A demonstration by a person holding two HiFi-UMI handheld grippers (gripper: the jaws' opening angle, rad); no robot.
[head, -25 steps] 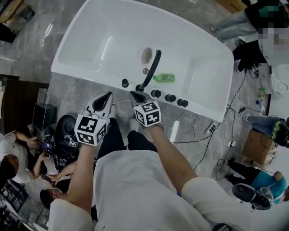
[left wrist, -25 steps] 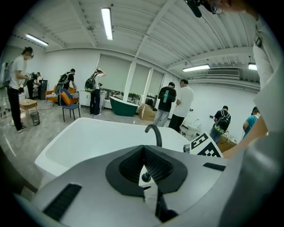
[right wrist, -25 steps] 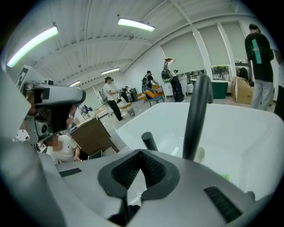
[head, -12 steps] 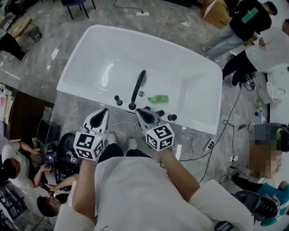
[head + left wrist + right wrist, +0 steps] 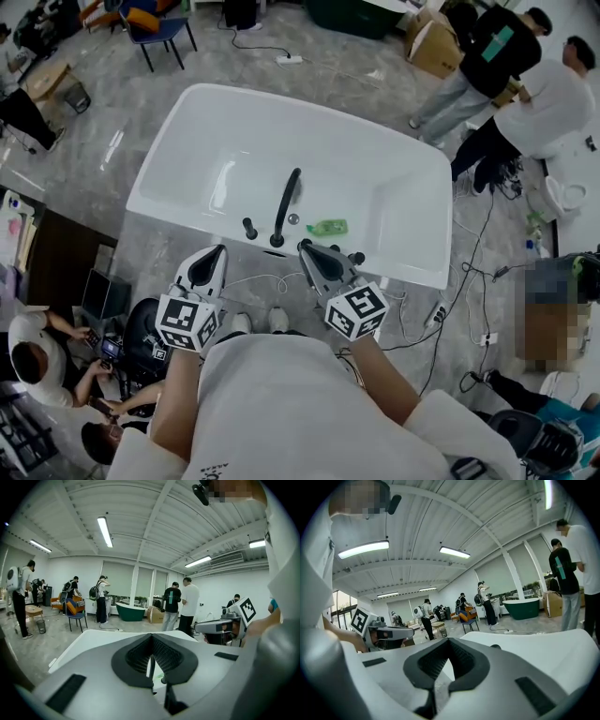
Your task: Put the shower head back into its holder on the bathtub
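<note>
Slippage of a loosely seated shower head (image 5: 286,197) into the bathtub (image 5: 394,197) is risked; left gripper (image 5: 217,251) and right gripper (image 5: 306,247) are pressed together, empty.

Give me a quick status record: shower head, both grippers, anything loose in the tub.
shower head: black, base at the near rim of the bathtub, apparently seated in its holder, nothing gripping it
left gripper: jaws shut, empty
right gripper: jaws shut, empty
green bottle: lying inside the tub, right of the shower head
</note>
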